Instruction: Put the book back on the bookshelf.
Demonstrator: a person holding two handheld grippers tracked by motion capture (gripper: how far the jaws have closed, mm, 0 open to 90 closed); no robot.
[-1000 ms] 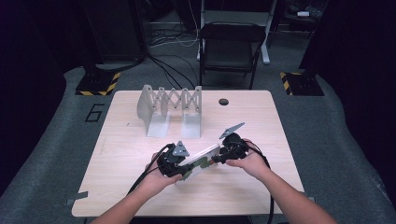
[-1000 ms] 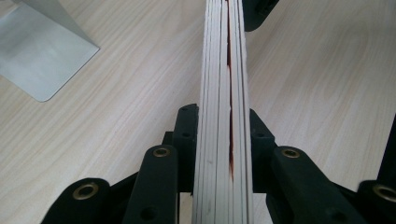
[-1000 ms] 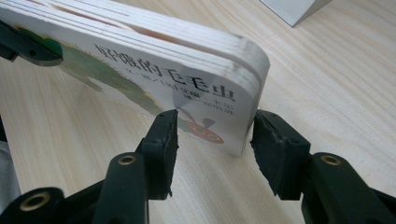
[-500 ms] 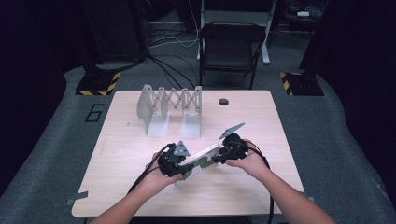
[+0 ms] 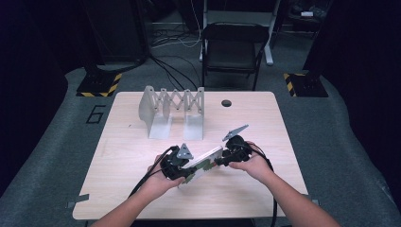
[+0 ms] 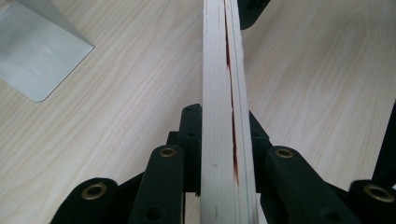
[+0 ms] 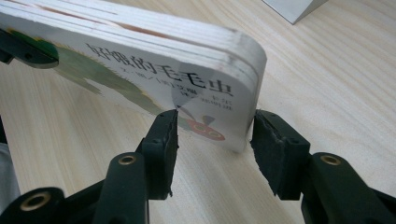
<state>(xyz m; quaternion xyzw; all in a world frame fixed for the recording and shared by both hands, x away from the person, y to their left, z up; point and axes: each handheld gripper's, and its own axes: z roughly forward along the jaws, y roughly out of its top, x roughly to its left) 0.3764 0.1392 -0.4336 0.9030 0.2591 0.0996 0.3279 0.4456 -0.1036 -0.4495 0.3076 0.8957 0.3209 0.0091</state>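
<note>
Two tools share one board book (image 5: 203, 163), low at six o'clock on the surface (image 5: 283, 142). Left tool (image 6: 224, 154) clamps its page edges tight; right tool (image 7: 212, 135) straddles the spine corner, pads not quite touching. Thick card looks stiff, light, glossy-slick; grip across the thickness.

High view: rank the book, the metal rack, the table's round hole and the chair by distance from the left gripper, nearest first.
1. Book, clamped in the left gripper.
2. Metal rack, on the table behind it.
3. Round hole, far table edge, to the right.
4. Chair, on the floor beyond the table.
</note>
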